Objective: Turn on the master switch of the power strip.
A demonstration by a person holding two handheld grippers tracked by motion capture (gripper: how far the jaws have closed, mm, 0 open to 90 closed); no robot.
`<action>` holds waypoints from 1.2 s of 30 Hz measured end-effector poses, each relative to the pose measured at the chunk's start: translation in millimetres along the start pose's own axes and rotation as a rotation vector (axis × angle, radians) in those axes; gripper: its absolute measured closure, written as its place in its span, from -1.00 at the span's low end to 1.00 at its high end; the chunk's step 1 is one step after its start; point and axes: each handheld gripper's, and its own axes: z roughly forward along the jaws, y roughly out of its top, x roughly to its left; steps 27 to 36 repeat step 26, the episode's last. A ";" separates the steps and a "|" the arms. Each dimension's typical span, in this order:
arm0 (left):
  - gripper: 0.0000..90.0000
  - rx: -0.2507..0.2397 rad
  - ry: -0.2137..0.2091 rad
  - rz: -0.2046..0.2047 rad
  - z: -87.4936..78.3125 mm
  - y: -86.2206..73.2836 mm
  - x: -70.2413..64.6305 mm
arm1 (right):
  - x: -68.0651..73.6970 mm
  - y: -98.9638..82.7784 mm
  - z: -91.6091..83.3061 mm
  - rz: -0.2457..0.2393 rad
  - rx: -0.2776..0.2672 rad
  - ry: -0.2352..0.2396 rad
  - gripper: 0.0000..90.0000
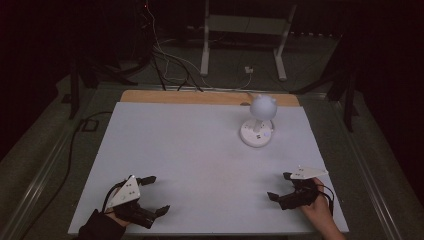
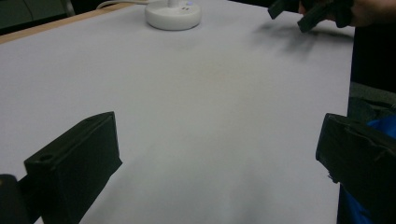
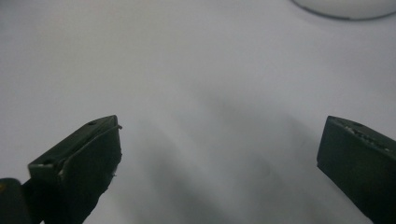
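In the high view, the left gripper [image 1: 153, 194] is sitting near the front left corner of the white surface [image 1: 190, 150], its fingers spread wide and holding nothing, while the right gripper [image 1: 280, 186] is resting near the front right edge, also gaping open and empty. The white lamp [image 1: 259, 120] is standing well apart from both, toward the far right, close to the wooden strip [image 1: 200, 97] along the back edge; a broad bare stretch is lying open between the grippers and the lamp. The room beyond the surface is staying too dark to make out. In the left gripper view, the lamp's round base [image 2: 173, 14] is showing at the top with its head cut off, and the right gripper [image 2: 294, 15] is showing blurred at the upper right. In the right gripper view, the wide-apart fingers [image 3: 84, 158] are framing bare surface, and the base's rim [image 3: 345, 9] is being cropped at the top.
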 end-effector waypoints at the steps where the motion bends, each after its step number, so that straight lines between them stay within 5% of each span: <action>1: -1.00 0.001 0.001 0.002 0.0 0.1 -0.1 | 1.0 -2.2 -0.3 0.000 0.002 0.003 -1.00; 11: -1.00 0.006 -0.011 0.014 0.9 0.7 -1.5 | 13.1 -20.5 -6.4 -0.025 -0.005 -0.033 -1.00; 36: -0.99 0.005 -0.017 0.010 1.3 0.6 -1.0 | 11.7 -18.2 -3.2 -0.025 -0.019 -0.028 -1.00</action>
